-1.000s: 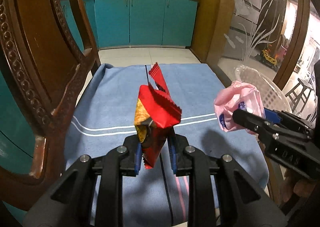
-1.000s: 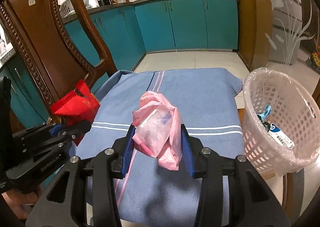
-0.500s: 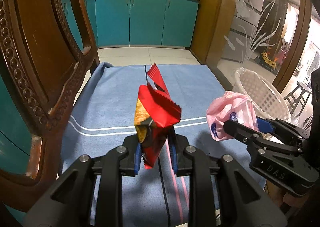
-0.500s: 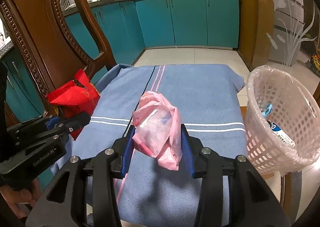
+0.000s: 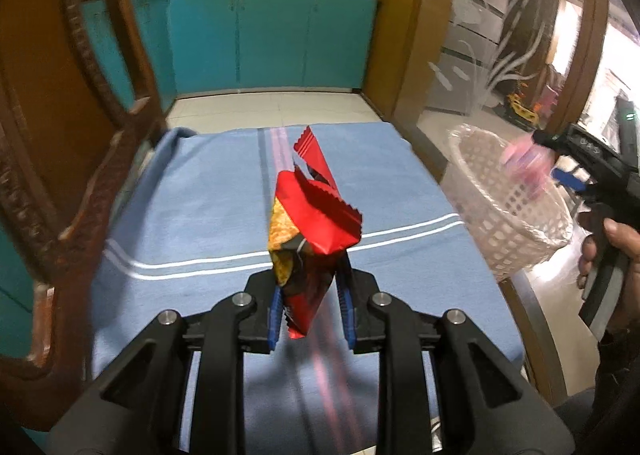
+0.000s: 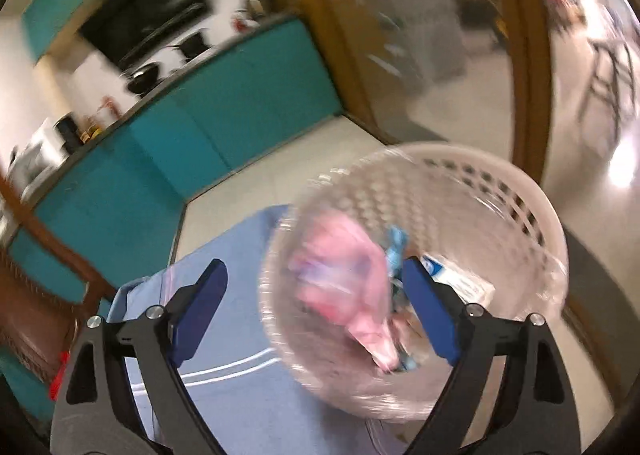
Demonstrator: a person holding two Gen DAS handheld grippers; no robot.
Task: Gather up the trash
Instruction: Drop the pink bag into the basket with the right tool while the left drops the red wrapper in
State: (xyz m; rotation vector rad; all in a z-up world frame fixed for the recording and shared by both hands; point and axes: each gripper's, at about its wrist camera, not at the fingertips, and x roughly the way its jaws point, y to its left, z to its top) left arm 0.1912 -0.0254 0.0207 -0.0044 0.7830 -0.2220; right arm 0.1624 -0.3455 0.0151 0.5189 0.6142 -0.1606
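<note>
At the far left of the left wrist view a carved wooden chair back fills the edge of the frame, with teal cabinets behind it across the top. Below them a blue striped cloth covers the bench. In the lower centre the left claw is nearly closed, its blue pads pinching the bottom of a crumpled red snack wrapper that stands up above the cloth. To the right, past the bench edge, sits a white lattice basket. Over its rim at the upper right a pink plastic bag, blurred, sits at the tip of the right claw, which a hand grips at the right edge.

In the right wrist view, which is smeared and tilted, the cloth lies at lower left and the basket fills the centre and right. The right claw is opening, its jaws spread wide; the left pad stands clear of the pink bag, which lies between the jaws and over the basket's mouth. Whether the right pad still touches it cannot be told through the blur. Other litter shows inside the basket.
</note>
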